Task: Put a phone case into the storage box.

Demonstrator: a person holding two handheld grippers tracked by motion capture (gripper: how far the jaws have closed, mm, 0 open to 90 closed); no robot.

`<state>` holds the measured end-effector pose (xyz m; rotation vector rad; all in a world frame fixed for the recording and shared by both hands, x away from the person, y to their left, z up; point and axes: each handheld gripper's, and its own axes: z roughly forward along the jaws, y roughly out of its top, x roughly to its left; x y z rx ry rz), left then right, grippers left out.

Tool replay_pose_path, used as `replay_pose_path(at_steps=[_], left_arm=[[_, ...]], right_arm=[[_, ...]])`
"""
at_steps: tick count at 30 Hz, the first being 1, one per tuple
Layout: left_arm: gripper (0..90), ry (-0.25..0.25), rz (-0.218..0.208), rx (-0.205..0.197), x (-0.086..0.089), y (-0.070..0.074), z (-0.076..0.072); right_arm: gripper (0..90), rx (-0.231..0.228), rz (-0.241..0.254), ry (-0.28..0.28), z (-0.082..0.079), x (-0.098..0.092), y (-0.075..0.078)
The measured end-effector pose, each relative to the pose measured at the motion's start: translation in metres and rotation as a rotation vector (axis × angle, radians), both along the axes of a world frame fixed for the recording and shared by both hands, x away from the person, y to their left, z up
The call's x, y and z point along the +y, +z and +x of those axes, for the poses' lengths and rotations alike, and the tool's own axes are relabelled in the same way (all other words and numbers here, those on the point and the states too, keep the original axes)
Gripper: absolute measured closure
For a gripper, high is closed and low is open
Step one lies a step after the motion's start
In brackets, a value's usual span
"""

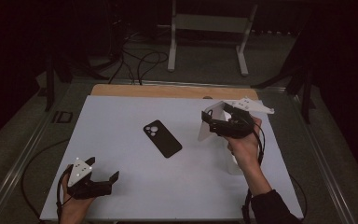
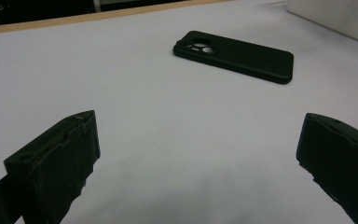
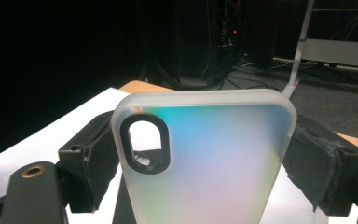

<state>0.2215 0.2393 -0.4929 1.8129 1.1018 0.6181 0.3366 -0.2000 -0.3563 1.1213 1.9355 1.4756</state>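
A black phone (image 1: 162, 138) (image 2: 235, 56) lies camera side up near the middle of the white table (image 1: 121, 116). My right gripper (image 1: 216, 119) (image 3: 198, 140) is raised over the table's right side. It is shut on a frosted translucent phone case (image 1: 207, 129) (image 3: 214, 177), with a jaw pressing each long edge. The case stands upright, its oval camera cut-out at upper left in the right gripper view. Near the front left corner my left gripper (image 1: 105, 179) (image 2: 200, 126) rests low, open, with nothing between its jaws, pointing toward the phone.
A white boxy object (image 1: 235, 165) (image 2: 340, 18) sits on the table under my right hand. A wooden strip (image 1: 168, 90) runs along the table's far edge. Cables (image 1: 140, 60) and a white stand (image 1: 209, 28) are on the dark floor beyond.
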Motion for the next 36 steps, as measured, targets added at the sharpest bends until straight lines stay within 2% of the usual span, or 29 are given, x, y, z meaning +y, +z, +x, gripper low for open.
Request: replay_pose_path(at_steps=[6,21,36], left_arm=[[0.0,-0.001,0.002,-0.002,-0.001,0.000,0.000],[0.0,-0.001,0.004,-0.006,-0.001,0.000,-0.001],[0.0,-0.018,0.012,0.005,-0.005,-0.002,-0.001]], right_arm=[[16.6,0.002,0.013,-0.021,0.005,-0.004,0.001],[16.6,-0.011,0.002,-0.076,0.019,-0.014,0.007],[16.6,-0.014,-0.008,-0.137,0.034,-0.021,0.003]])
